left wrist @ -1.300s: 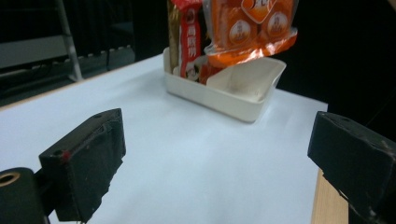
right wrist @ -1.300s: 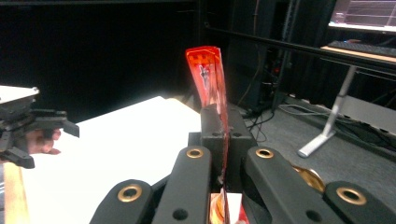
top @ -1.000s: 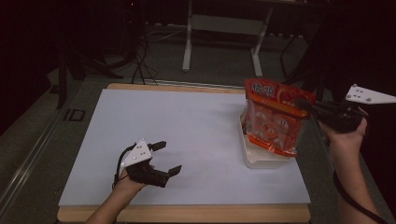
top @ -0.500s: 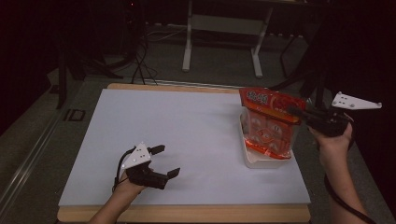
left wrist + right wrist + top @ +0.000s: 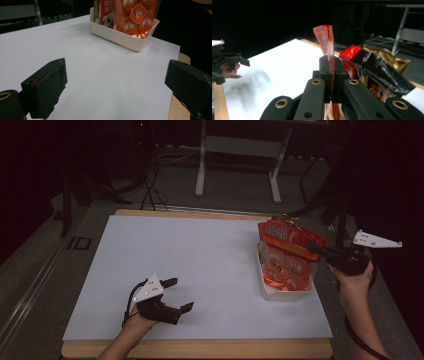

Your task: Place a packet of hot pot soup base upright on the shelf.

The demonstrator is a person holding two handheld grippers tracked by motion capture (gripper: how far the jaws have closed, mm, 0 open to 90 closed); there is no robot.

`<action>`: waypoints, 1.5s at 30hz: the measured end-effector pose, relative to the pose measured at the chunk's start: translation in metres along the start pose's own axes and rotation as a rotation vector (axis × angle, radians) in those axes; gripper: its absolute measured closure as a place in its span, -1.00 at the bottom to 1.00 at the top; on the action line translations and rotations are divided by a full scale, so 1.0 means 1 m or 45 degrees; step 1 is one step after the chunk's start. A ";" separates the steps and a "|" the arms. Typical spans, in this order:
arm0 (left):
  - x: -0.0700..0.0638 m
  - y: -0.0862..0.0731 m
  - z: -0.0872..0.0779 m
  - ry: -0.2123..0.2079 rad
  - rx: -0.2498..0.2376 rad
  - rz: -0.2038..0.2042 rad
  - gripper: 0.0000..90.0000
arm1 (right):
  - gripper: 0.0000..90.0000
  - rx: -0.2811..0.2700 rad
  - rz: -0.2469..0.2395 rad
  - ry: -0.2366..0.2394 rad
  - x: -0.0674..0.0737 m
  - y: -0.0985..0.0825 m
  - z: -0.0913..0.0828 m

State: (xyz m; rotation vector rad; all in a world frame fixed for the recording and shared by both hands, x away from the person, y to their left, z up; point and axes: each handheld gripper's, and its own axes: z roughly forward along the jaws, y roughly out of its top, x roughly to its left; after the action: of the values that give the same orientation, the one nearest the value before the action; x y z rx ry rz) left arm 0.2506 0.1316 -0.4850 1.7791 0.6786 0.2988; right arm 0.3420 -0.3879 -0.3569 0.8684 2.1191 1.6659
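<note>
An orange-red snack bag (image 5: 287,257) with round jelly cups printed on it stands in a white bin (image 5: 285,292) at the table's right side. My right gripper (image 5: 316,248) is shut on the bag's top seam (image 5: 327,41), which sticks up between the closed jaws in the right gripper view. A second packet, red, black and gold (image 5: 377,70), stands behind it in the bin. Near the table's front left, my left gripper (image 5: 177,295) rests with its jaws wide apart and nothing between them (image 5: 112,82). The bin (image 5: 120,36) and orange bag (image 5: 135,15) appear far off in the left gripper view.
White sheet (image 5: 200,265) covers a wooden table whose edge (image 5: 200,349) shows at the front. Metal stand legs (image 5: 202,165) and cables lie on the dark floor behind the table. The person's left hand (image 5: 229,70) and its gripper appear at far left in the right gripper view.
My right gripper has come down with the orange bag, lowering it into the white bin. The left gripper has stayed in place.
</note>
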 end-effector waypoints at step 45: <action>0.000 -0.002 -0.001 -0.003 0.000 -0.013 -0.89 | 0.42 -0.072 0.067 -0.093 0.009 -0.011 -0.011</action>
State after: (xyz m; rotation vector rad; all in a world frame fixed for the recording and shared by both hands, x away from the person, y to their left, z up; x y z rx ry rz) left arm 0.2497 0.1325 -0.4867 1.7749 0.6857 0.2895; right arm 0.3253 -0.3922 -0.3626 0.9610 2.0079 1.6846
